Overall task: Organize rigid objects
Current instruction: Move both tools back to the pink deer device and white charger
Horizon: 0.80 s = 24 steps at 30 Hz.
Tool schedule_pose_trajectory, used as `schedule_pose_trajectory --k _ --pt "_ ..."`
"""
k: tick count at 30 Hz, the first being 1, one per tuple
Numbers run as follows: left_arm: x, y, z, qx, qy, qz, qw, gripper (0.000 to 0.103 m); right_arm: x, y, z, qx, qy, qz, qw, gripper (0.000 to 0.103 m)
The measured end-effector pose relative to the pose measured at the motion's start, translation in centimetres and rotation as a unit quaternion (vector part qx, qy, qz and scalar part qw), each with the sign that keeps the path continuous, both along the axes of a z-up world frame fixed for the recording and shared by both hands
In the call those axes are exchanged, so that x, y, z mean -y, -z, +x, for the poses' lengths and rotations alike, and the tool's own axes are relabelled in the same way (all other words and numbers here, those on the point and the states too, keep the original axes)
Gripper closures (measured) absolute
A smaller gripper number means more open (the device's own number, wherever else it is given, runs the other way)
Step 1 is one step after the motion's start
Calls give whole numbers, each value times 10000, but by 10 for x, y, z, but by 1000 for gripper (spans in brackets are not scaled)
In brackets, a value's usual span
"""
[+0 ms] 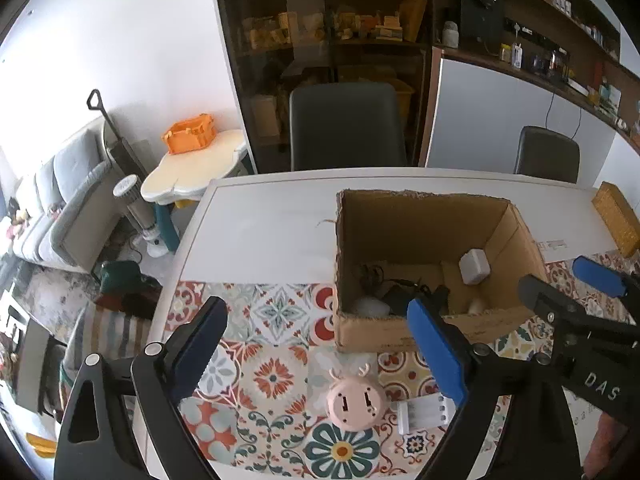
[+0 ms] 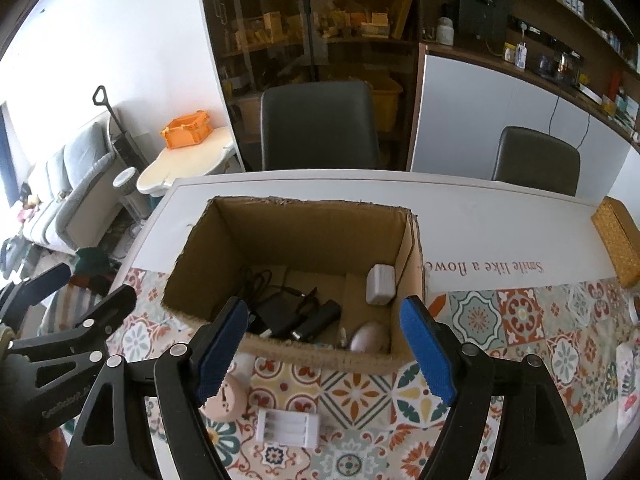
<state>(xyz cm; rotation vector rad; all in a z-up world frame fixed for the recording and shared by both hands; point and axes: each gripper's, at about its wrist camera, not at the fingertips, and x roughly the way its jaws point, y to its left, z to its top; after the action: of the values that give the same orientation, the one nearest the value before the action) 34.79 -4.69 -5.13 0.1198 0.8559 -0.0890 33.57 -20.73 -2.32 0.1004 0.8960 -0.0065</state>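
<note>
Right, both tools are up over the patterned tablecloth (image 2: 520, 312) and both stand spread with nothing between the pads. The left gripper (image 1: 320, 344) hangs above a pink round gadget (image 1: 356, 400) with little antlers, lying on the cloth with its underside up; what it actually is, hard to say. Just right of it lies a white battery holder (image 1: 424, 414), partly covered by the left gripper's blue pad in that view, but clear in the right wrist view, where it sits near the bottom edge between the right tool's fingers. There the pink gadget is mostly hidden behind a finger. The right gripper (image 2: 320, 344) points at the near wall of the open cardboard box (image 2: 312, 232), which stands on the table with its torn rim up. Inside: a white adapter (image 2: 380, 284) leaning against the right wall, a black cylinder (image 2: 320, 320) amid a tangle of black cable and a dark plug whose outlines run together, and a pale rounded thing (image 2: 370, 338) in the near right corner, half cut off by the box edge. At the far right a woven yellowish box (image 2: 618, 240) is clipped by the frame. Two dark chairs (image 2: 320, 124) stand beyond the table.
</note>
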Motion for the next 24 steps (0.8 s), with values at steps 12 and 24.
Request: schedule_pose_trajectory --k 12,24 --pt "-6 25 -25 -278 -114 -159 9994 8 -2 13 -33 -41 4 92 9999 21" --pt "-2 64 -34 -718 -132 -123 9973 8 2 50 -49 -416 31 179 9990 21"
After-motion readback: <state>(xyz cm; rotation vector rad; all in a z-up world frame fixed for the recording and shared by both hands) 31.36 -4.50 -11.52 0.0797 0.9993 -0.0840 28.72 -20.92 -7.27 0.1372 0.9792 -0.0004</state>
